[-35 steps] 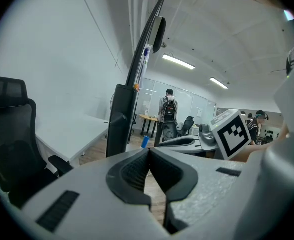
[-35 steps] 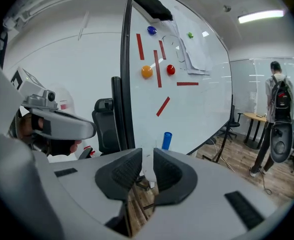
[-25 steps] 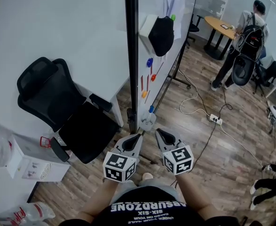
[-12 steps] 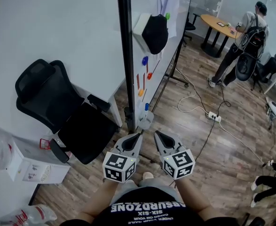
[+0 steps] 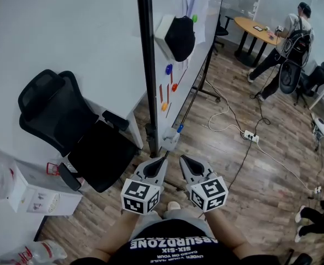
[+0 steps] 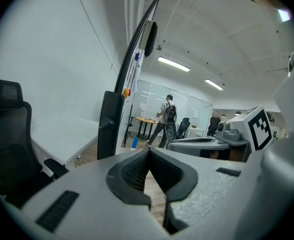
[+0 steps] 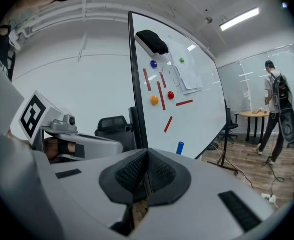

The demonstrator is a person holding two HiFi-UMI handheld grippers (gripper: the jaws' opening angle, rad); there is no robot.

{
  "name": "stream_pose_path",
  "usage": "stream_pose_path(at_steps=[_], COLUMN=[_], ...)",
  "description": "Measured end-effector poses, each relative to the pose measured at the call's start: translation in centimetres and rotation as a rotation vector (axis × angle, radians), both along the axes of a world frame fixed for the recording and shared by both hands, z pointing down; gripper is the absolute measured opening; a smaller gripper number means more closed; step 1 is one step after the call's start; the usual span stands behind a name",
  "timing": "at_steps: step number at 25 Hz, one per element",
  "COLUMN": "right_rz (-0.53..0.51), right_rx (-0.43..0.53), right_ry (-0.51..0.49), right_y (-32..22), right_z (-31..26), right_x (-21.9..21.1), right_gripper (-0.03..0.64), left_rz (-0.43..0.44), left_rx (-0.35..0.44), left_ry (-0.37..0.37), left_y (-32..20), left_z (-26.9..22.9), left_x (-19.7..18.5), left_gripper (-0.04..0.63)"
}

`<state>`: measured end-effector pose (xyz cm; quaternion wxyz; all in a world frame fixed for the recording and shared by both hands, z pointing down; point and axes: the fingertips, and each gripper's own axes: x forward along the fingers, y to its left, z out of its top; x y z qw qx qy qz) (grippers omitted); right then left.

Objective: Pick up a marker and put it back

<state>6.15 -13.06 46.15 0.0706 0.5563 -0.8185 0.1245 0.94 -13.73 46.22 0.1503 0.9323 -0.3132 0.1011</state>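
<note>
A marker with a blue cap (image 5: pixel 179 128) stands in a small holder (image 5: pixel 170 140) at the foot of the whiteboard (image 5: pixel 181 54). It also shows as a blue cap (image 7: pixel 180 147) in the right gripper view and as a small blue cap (image 6: pixel 134 143) in the left gripper view. Red marker-like sticks (image 5: pixel 161 93) and coloured magnets cling to the board. My left gripper (image 5: pixel 160 160) and right gripper (image 5: pixel 182 159) hang side by side, short of the holder. Both are shut with nothing between the pads (image 6: pixel 148 151) (image 7: pixel 147 151).
A black eraser (image 5: pixel 179 37) sits high on the board. A black office chair (image 5: pixel 68 126) and a white table (image 5: pixel 57 37) stand to the left. Cables and a power strip (image 5: pixel 251 137) lie on the wood floor. A person (image 5: pixel 291 37) stands by a round table (image 5: pixel 258 32).
The right gripper has drifted slightly left, closer to the left one. The person at the back has taken a step. The left gripper has kept still.
</note>
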Motion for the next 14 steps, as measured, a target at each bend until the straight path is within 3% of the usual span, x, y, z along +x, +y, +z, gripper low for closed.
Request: stream_pose_path(at_steps=[14], right_rz=[-0.004], right_rx=[-0.008], right_ry=[-0.004], right_y=[1.5], right_z=[0.2], right_x=[-0.5], right_gripper=[-0.002], left_rz=[0.002], left_rx=[0.004], left_ry=[-0.004], left_y=[1.6], left_z=[-0.1], left_x=[-0.4], left_gripper=[0.008])
